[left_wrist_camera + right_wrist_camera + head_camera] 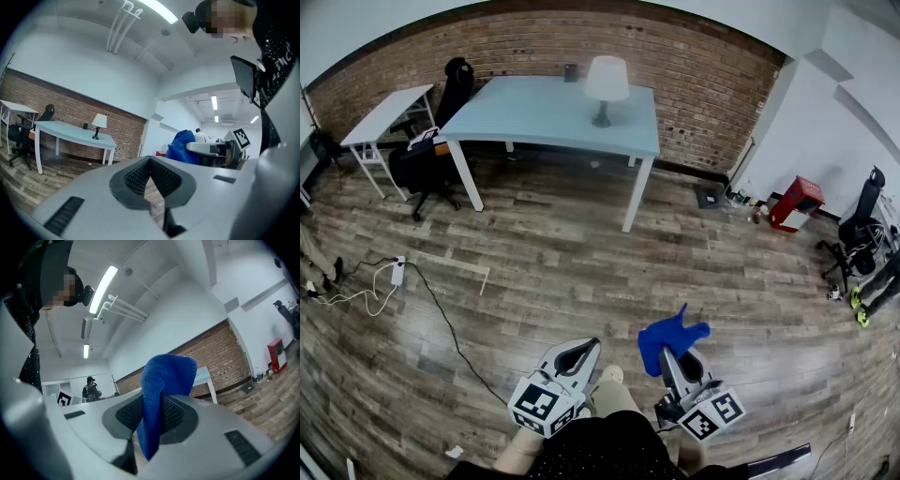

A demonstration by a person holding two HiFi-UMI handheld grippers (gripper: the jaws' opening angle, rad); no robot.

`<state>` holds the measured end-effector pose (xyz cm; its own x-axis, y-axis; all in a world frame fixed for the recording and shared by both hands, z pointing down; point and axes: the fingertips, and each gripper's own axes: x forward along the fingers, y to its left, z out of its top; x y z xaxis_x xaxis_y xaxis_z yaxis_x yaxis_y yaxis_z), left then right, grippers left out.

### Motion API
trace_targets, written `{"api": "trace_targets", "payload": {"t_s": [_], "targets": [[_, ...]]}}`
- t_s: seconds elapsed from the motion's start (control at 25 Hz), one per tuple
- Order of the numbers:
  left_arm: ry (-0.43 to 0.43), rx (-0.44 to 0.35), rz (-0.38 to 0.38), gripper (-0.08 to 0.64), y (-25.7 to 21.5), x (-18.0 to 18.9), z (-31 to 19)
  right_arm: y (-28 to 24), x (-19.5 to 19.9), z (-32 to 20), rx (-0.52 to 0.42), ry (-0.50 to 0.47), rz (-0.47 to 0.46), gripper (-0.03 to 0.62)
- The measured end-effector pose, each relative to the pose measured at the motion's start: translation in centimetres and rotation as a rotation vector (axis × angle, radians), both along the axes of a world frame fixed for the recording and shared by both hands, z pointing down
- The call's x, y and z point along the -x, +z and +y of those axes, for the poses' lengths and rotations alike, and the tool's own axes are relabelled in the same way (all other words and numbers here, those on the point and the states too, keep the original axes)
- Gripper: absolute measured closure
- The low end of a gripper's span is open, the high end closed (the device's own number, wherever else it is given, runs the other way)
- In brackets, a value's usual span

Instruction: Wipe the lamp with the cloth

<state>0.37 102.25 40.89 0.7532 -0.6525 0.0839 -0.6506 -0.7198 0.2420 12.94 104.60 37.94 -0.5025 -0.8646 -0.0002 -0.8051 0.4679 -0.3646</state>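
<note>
The lamp [606, 82] stands far off at 12 o'clock, on the right half of the pale blue surface [516, 122] by the brick wall [703, 84], well apart from both grippers. Down at 5 o'clock the right gripper [667, 356] is clenched on the blue cloth [672, 336], which sticks up from its jaws in a folded bunch. At 6 o'clock the left gripper [579, 351] has its jaws pressed together, nothing between them. Black-and-white square markers show on both cubes [542, 405]
</note>
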Motion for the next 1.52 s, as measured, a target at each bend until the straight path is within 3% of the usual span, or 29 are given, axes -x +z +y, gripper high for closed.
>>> {"api": "trace_targets", "payload": {"t_s": [0.4,0.76,1.04,1.28,1.52], "targets": [[-0.019,-0.018,-0.032,0.552,0.9,-2.6,-9.8,0.5,-2.4,-10.4,-0.061,-0.001,0.054,0.518],[-0.105,-0.070,-0.080,0.552,-0.8,-6.8,-24.5,-0.9,-8.1,-26.4,-0.056,0.013,0.039,0.518],[-0.171,-0.125,-0.106,0.551,-1.8,-9.0,-35.2,-3.2,-7.5,-37.3,-0.144,-0.072,0.059,0.518],[-0.192,-0.153,-0.127,0.551,-2.0,-10.7,-39.3,-4.3,-8.1,-40.8,-0.195,-0.112,0.071,0.518],[-0.205,-0.138,-0.135,0.551,-1.9,-10.7,-42.1,-3.7,-8.5,-43.7,-0.178,-0.105,0.088,0.518]]}}
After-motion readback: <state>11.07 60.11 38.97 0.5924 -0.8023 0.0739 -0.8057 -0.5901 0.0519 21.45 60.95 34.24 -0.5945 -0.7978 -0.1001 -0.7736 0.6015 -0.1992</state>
